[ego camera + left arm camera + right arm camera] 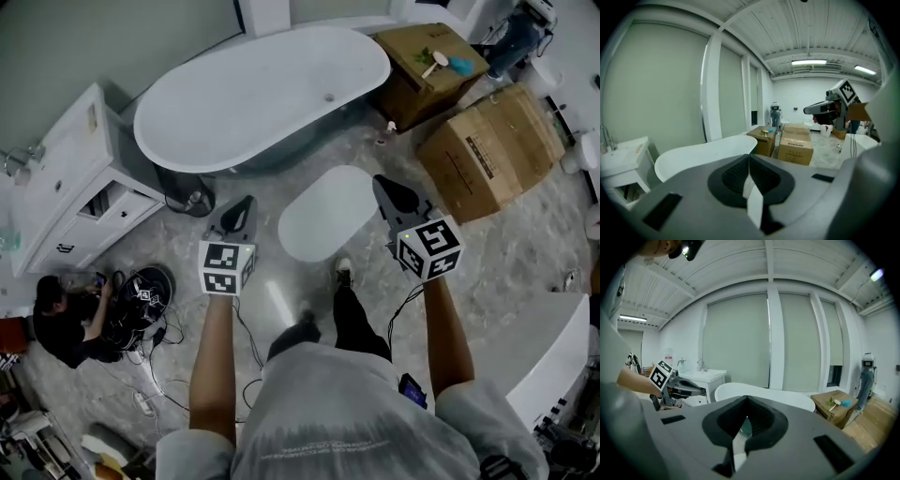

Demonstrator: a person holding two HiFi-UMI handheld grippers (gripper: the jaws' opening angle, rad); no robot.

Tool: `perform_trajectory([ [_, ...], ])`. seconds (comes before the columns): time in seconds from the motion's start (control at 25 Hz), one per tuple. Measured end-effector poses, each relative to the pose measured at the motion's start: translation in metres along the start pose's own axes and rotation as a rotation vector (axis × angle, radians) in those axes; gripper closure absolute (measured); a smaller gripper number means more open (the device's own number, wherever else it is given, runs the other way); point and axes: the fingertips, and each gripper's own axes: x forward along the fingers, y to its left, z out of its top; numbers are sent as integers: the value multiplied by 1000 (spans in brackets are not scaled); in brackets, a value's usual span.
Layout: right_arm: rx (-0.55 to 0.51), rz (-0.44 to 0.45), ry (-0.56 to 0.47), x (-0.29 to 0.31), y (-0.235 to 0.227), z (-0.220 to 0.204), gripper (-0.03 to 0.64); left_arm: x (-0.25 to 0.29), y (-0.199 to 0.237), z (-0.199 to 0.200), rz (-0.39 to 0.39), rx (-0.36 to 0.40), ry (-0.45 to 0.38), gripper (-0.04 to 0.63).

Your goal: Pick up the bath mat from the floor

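Both grippers held up well above the floor and aimed forward, probably a pre-approach stance; left gripper [246, 202] jaws pressed together, empty; right gripper [384, 184] also closed on nothing. White oval bath mat [328, 212] lies flat on the marbled tile floor [525, 258], just beside the freestanding bathtub [187, 108], ahead of the person's feet; jaws need opening before pinching its edge. Cardboard boxes [492, 155] right, vanity cabinet [66, 178] left.

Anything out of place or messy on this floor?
Nothing is spilled or damaged. The bath mat lies flat beside the bathtub. Odd for a bathroom: two cardboard boxes stand past the tub's end, and a tangle of cables covers the floor near the vanity, with a person sitting beside it.
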Motion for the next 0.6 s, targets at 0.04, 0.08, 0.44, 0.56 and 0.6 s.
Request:
perform_trajectory([
  [0.04,-1,12,15,11,-5,-13,610,10,3,-13,2,-19,10,577],
  [0.08,-3,25,29,23,-10,-27,611,22,6,-27,6,-31,21,577],
  [0.44,-8,112,107,147,-40,-188,610,147,34,-159,25,-42,60,577],
  [0.56,7,138,103,186,-43,-244,609,185,32,-214,4,-51,76,577],
  [0.6,9,142,98,197,-44,-262,609,197,31,-235,2,-60,82,575],
])
